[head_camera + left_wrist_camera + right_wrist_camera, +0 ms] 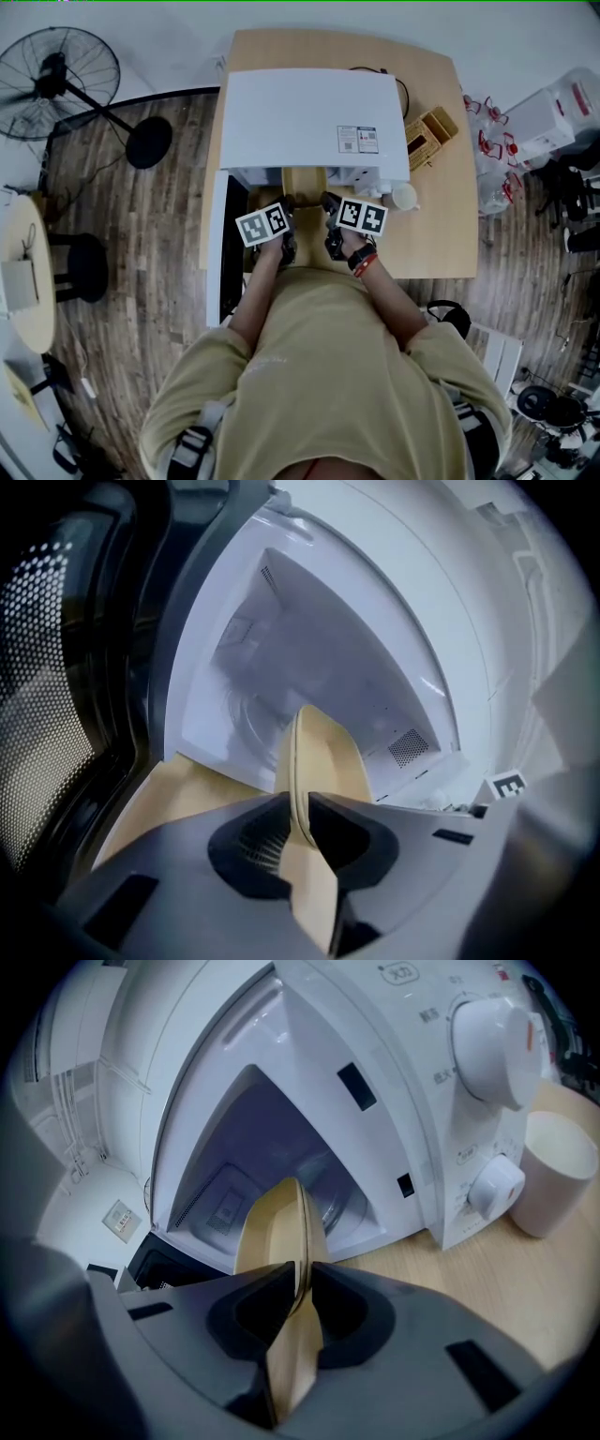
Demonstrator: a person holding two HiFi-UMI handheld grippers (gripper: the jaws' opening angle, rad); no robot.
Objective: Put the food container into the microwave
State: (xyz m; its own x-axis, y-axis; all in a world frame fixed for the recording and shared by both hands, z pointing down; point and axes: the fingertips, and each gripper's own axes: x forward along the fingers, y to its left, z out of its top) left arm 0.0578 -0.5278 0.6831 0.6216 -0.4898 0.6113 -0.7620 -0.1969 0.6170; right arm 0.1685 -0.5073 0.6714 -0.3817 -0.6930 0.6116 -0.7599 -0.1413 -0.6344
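Container [323,752], shallow and beige, hangs at the mouth of the open microwave [309,639]. The left gripper [302,803] and right gripper [305,1279] each have their jaws clamped on its thin rim, one on either side. With such narrow bites it could tilt or slip out if the hands drift apart or out of step. Its front edge might also catch the microwave's threshold, or the left gripper could graze the door [56,686].
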